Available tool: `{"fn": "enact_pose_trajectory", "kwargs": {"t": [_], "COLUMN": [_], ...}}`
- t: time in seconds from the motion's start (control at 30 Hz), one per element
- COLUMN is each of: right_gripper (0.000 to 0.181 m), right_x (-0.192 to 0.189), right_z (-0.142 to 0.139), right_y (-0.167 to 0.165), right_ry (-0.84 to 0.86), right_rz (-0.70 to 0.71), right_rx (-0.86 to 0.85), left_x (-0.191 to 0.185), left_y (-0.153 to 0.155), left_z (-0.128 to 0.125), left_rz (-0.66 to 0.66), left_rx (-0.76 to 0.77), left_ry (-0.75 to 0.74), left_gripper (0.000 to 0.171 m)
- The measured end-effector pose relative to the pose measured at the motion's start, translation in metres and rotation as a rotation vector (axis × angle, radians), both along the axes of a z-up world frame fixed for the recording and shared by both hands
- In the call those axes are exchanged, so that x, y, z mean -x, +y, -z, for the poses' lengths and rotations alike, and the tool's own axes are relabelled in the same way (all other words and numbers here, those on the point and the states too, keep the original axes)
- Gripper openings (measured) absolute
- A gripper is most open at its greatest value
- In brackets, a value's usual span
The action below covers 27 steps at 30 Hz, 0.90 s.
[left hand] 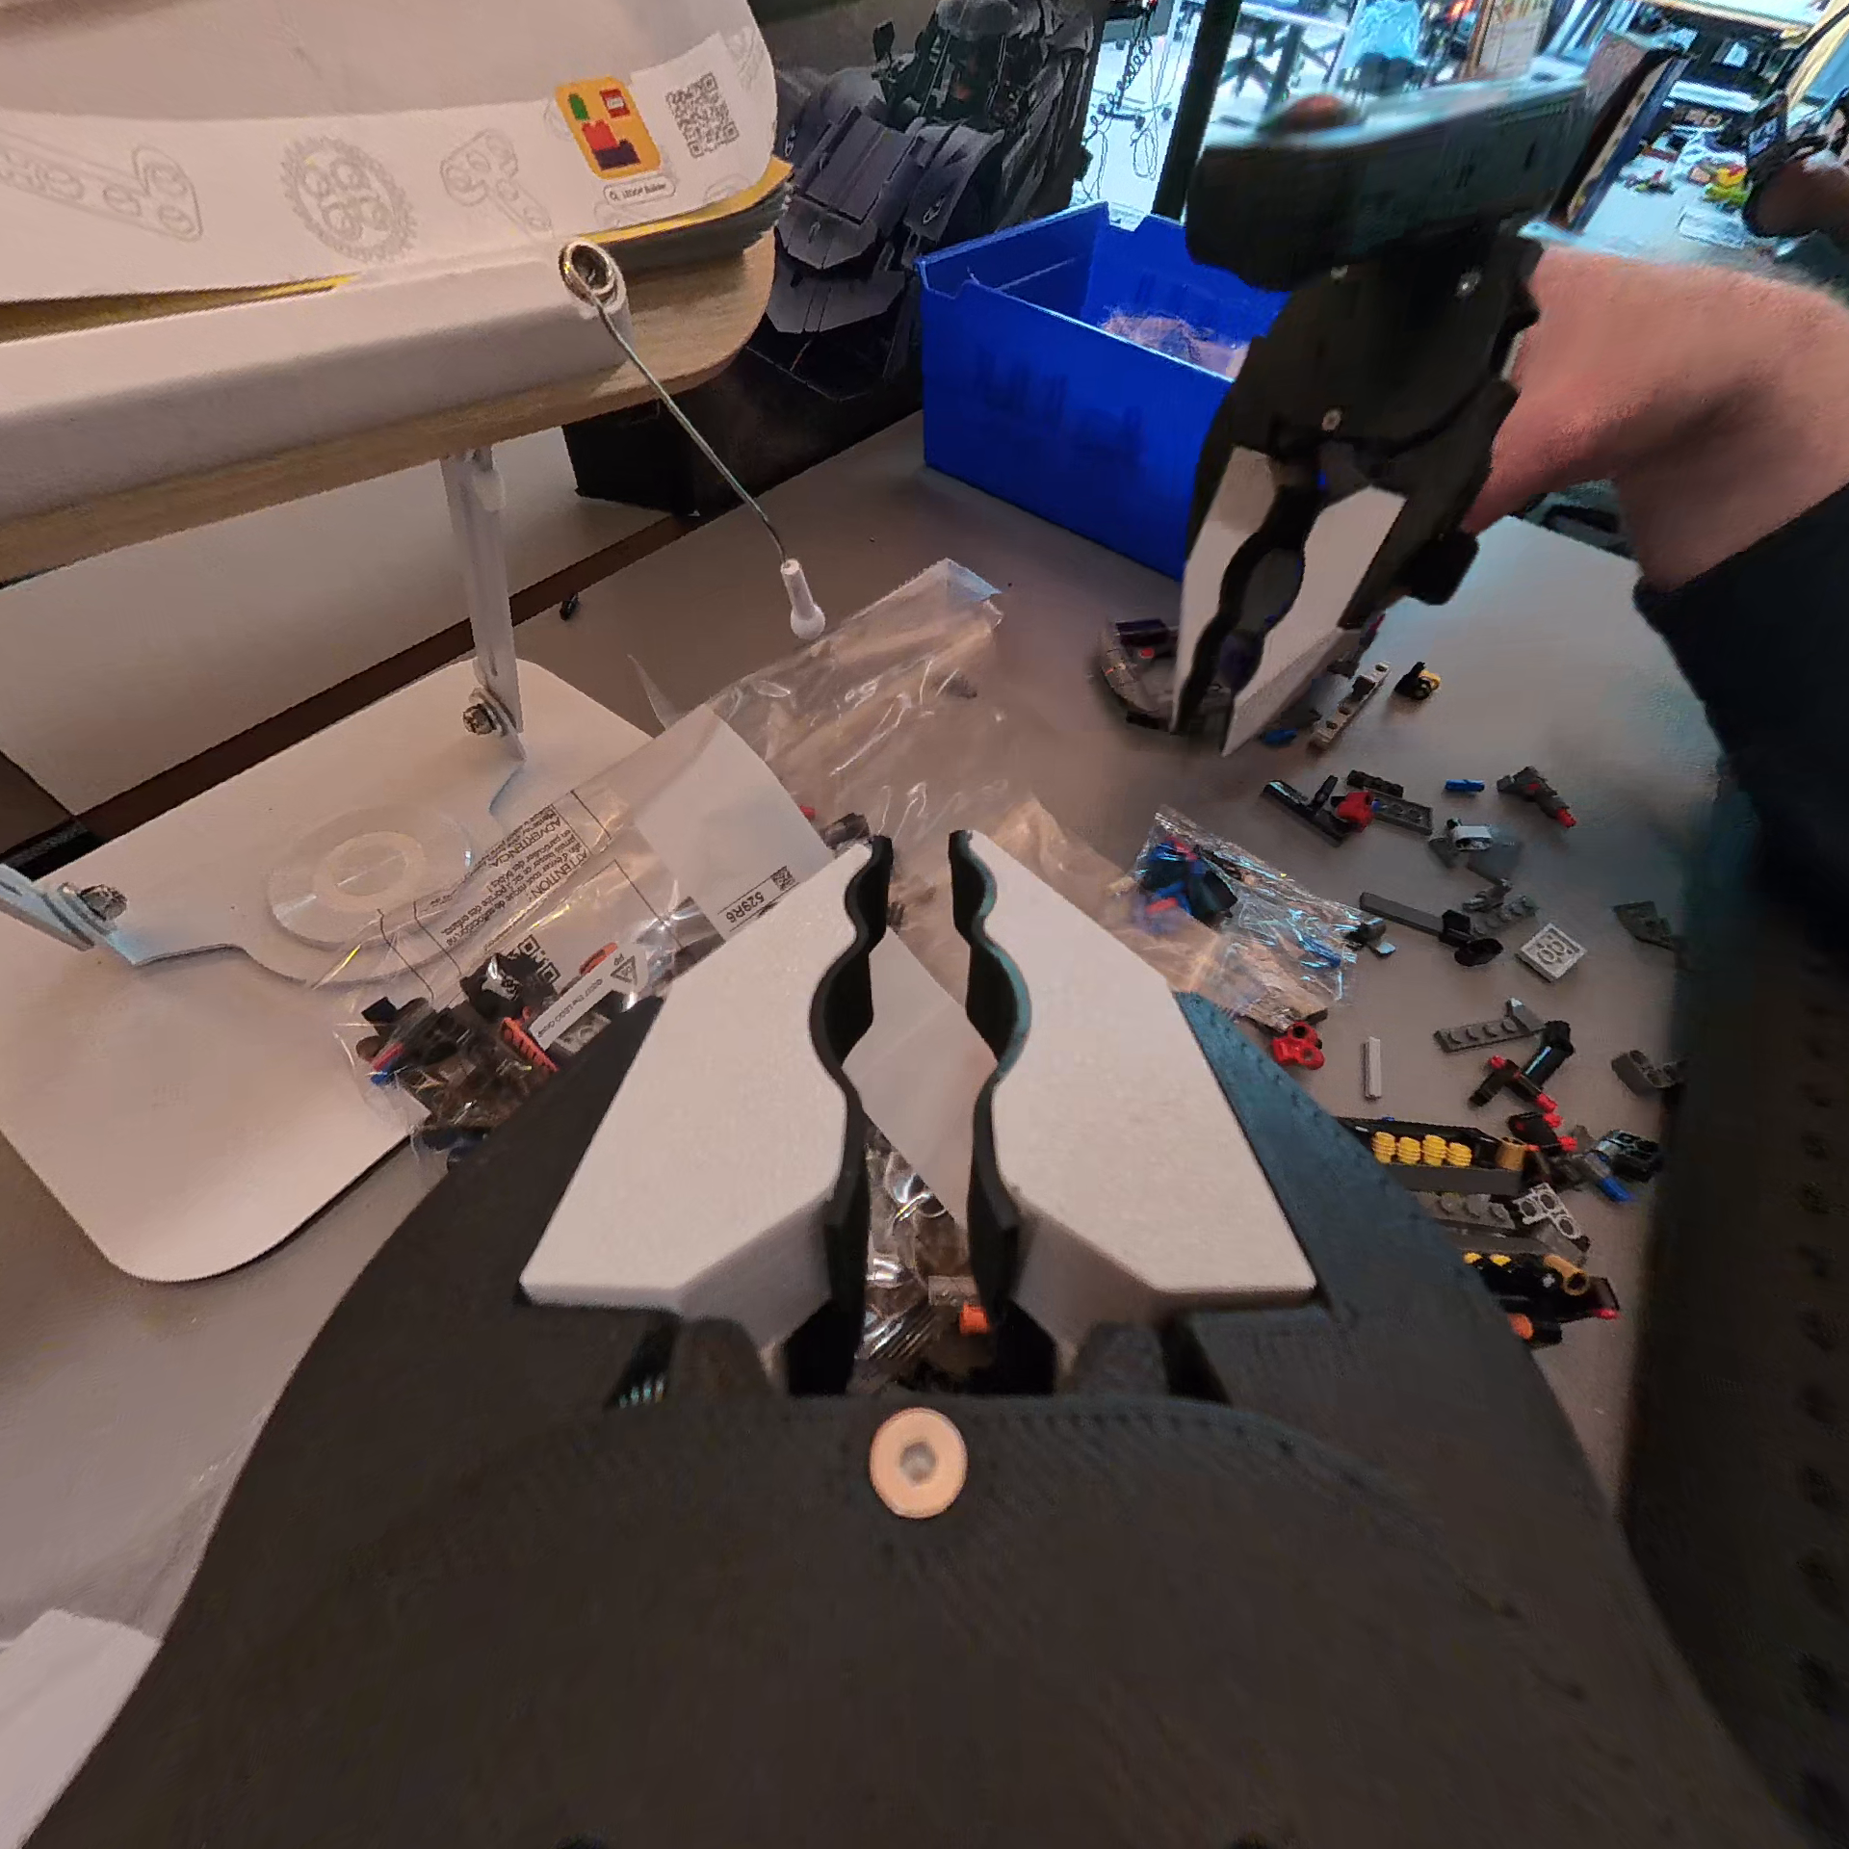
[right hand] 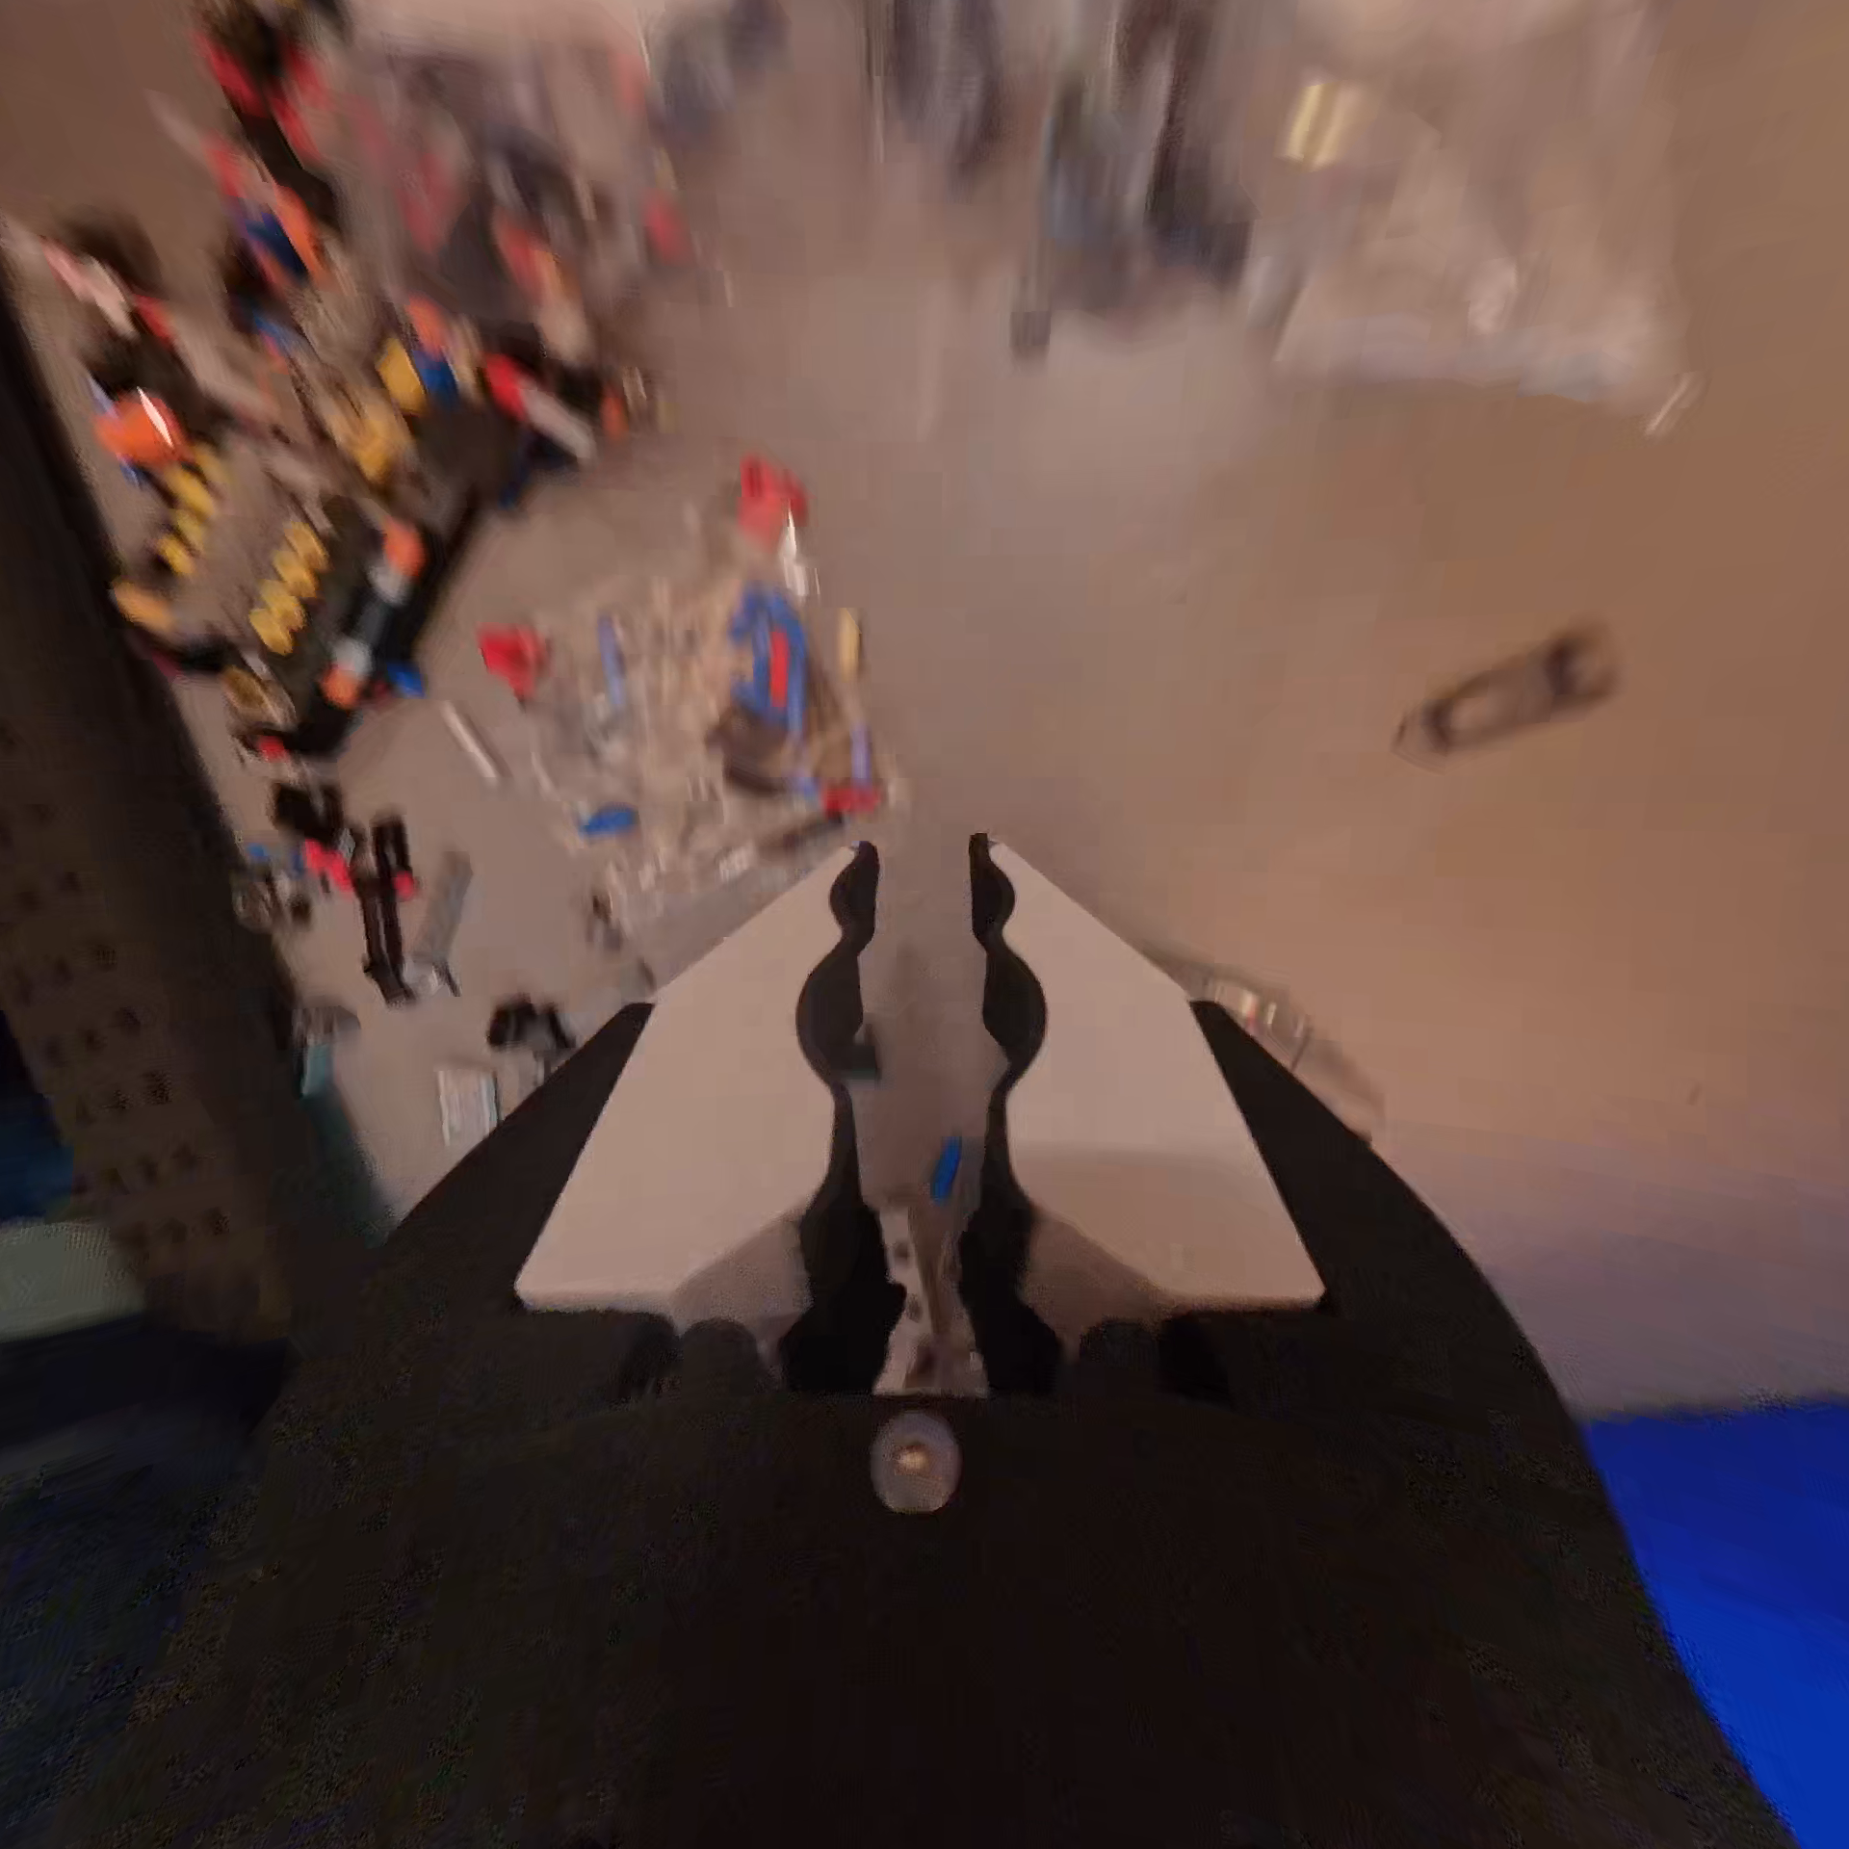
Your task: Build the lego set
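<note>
Left tool [left hand: 918, 850]: lower centre of the left wrist view, black body with white finger plates, jaws apart with a narrow gap, nothing between them; it hangs above clear plastic bags [left hand: 880, 690] of small parts.

Right tool [left hand: 1206, 730]: upper right of the left wrist view, held by a hand [left hand: 1661, 400], tips pointing down at a small dark partial assembly [left hand: 1141, 665] on the tabletop [left hand: 1051, 560]; contact cannot be told. In its own view, which is heavily blurred, the right tool [right hand: 922, 845] shows its jaws apart and empty at the tips.

Loose lego pieces [left hand: 1481, 1001]: black, grey, red, blue and yellow, scattered over the right side of the tabletop; in the right wrist view they appear as a blurred spread at the left [right hand: 330, 480].

Blue bin [left hand: 1061, 400]: upper centre, behind the right tool.

Instruction booklet [left hand: 330, 130]: upper left, resting open on a white stand [left hand: 330, 1051] whose base sits on the tabletop, beside the bags.
</note>
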State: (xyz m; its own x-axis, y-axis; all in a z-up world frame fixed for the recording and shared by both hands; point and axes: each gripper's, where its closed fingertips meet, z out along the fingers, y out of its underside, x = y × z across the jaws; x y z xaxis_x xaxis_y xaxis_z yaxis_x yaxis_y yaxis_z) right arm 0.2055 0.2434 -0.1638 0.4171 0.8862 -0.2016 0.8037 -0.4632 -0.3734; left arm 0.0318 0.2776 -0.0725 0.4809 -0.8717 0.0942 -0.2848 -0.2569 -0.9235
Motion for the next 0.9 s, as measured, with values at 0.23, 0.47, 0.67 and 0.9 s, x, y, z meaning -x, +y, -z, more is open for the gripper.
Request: {"fn": "enact_pose_trajectory", "kwargs": {"t": [0.23,0.47,0.67,0.9], "right_gripper": [0.019,0.039,0.038,0.017], "right_x": [-0.031,-0.041,-0.038,-0.033], "right_z": [0.015,0.03,0.033,0.035], "right_y": [-0.035,-0.059,-0.058,-0.054], "right_ry": [-0.17,-0.322,-0.345,-0.36], "right_rz": [-0.027,-0.058,-0.07,-0.101], "right_rx": [0.111,0.162,0.147,0.104], "left_x": [-0.003,-0.004,-0.005,-0.007], "left_y": [-0.001,0.0,0.0,-0.001], "left_z": [0.001,0.004,0.005,0.006], "left_rz": [0.003,0.002,0.001,0.008], "left_rx": [-0.002,0.001,0.002,0.001], "left_ry": [0.01,0.016,0.021,0.028], "left_gripper": [0.01,0.01,0.01,0.01]}}
